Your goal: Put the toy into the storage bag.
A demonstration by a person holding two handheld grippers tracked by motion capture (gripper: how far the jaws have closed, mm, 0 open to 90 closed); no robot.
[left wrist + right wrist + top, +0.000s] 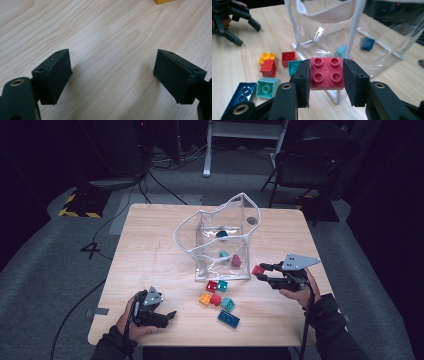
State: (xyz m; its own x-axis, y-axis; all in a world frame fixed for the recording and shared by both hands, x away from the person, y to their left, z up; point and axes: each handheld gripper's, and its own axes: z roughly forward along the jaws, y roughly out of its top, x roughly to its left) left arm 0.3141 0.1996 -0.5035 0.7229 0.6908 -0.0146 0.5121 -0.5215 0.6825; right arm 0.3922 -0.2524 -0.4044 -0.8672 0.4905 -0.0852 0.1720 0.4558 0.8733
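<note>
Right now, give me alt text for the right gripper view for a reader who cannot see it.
The right gripper clamps a dark red four-stud brick between its two black jaws, above a wooden table. Behind it stands a clear plastic bag holding a few bricks; loose bricks lie to the left.

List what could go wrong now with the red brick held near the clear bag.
The right gripper pinches the red brick by two sides only, so it may slip out. The clear bag has a soft, sagging rim that the brick could catch, perhaps tipping the bag. A dropped brick could scatter the loose bricks.
</note>
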